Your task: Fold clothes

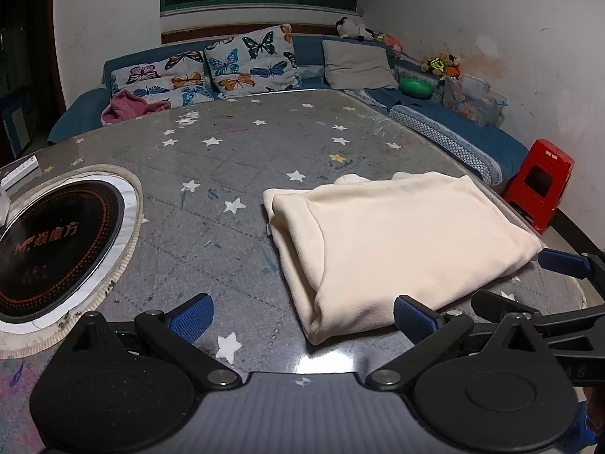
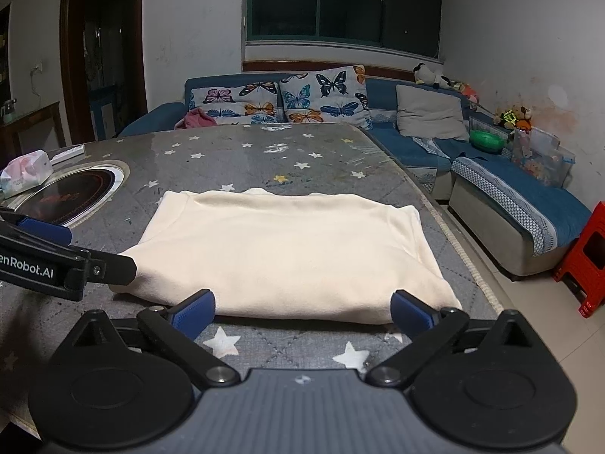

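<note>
A cream garment (image 1: 397, 242) lies folded into a flat rectangle on the grey star-patterned table (image 1: 234, 159). It also shows in the right wrist view (image 2: 287, 253), right in front of the camera. My left gripper (image 1: 302, 317) is open and empty, its right pad at the garment's near left corner. My right gripper (image 2: 302, 312) is open and empty, its jaws spread wide along the garment's near edge. The right gripper's blue fingers (image 1: 563, 261) show at the garment's right side in the left wrist view. The left gripper's arm (image 2: 56, 261) shows at the garment's left side.
A round black induction hob (image 1: 56, 242) is set into the table's left part. A tissue pack (image 2: 26, 174) lies by it. A blue sofa (image 2: 503, 189) with butterfly cushions (image 1: 249, 60) wraps the far and right sides. A red stool (image 1: 540, 181) stands on the floor at right.
</note>
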`<move>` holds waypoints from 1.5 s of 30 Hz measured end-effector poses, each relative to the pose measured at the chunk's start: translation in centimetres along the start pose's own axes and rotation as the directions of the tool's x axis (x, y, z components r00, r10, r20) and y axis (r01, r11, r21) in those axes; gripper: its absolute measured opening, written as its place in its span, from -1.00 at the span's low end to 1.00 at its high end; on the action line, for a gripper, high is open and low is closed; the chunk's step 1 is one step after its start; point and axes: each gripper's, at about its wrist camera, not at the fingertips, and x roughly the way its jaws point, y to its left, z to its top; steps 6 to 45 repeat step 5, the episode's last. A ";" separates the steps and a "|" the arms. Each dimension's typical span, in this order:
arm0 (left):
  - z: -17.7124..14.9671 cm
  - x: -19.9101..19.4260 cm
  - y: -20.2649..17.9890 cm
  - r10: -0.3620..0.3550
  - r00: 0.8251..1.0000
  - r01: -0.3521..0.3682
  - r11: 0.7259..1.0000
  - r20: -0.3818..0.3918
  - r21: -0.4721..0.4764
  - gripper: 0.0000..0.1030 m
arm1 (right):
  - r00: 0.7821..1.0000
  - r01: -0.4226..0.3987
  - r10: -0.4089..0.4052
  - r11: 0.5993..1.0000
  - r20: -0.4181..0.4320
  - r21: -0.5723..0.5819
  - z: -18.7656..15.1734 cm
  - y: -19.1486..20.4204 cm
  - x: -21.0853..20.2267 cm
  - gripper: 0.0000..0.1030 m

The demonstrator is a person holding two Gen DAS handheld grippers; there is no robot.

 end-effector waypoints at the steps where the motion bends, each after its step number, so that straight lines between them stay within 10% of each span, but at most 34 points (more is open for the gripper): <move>1: 0.0 -0.1 -0.1 0.004 1.000 -0.004 1.000 0.006 0.004 1.00 | 1.000 0.001 -0.001 1.000 0.001 0.001 0.0 0.0 0.0 0.96; 45: 0.0 -0.2 -0.1 -0.006 1.000 0.006 1.000 0.008 0.008 1.00 | 1.000 0.009 -0.009 1.000 0.006 0.008 0.0 -0.1 -0.1 1.00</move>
